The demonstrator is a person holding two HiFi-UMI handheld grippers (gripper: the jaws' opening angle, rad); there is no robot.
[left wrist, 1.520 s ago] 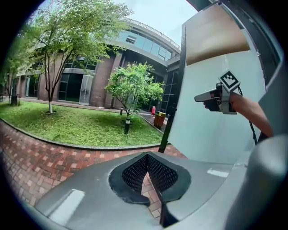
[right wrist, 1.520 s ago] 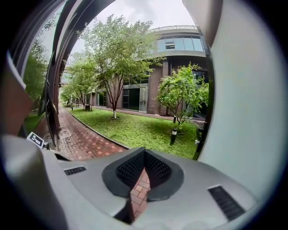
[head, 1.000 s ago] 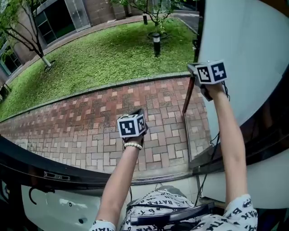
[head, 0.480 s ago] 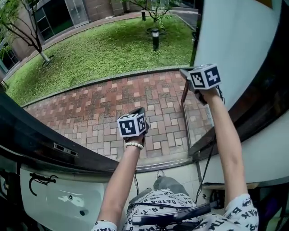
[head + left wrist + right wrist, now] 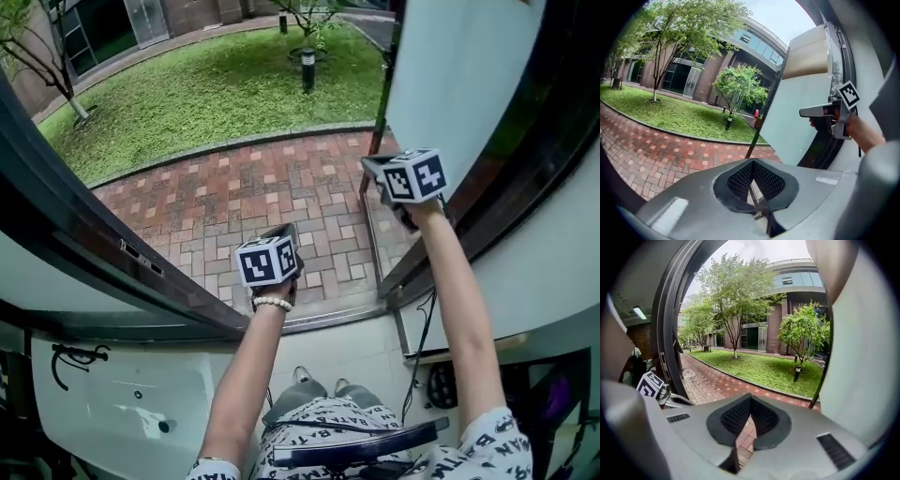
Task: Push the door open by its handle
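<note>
The door [image 5: 459, 75] is a pale panel standing swung outward on the right, its dark free edge [image 5: 370, 183] slanting to the ground. No handle shows clearly. My right gripper [image 5: 367, 164] is shut and empty, held in the air just left of that edge, not visibly touching it. In the left gripper view it [image 5: 802, 112] hangs in front of the door [image 5: 797, 122]. My left gripper [image 5: 289, 230] is also shut and empty, over the brick paving in mid-doorway. Its own view shows the pads [image 5: 751, 174] meeting. The right gripper [image 5: 750, 404] points out at the lawn, with the left gripper [image 5: 677, 401] at its left.
A dark door frame [image 5: 75, 253] slants across the left. The metal threshold [image 5: 328, 319] lies below the grippers. Beyond are red brick paving [image 5: 234, 187], a lawn with a short lamp post [image 5: 307, 67], trees and a building. The person's patterned trousers [image 5: 356, 422] fill the bottom.
Both grippers have moved forward into the doorway, and the left frame now looms larger and steeper. The right gripper has stayed beside the door's edge. Both stay shut.
</note>
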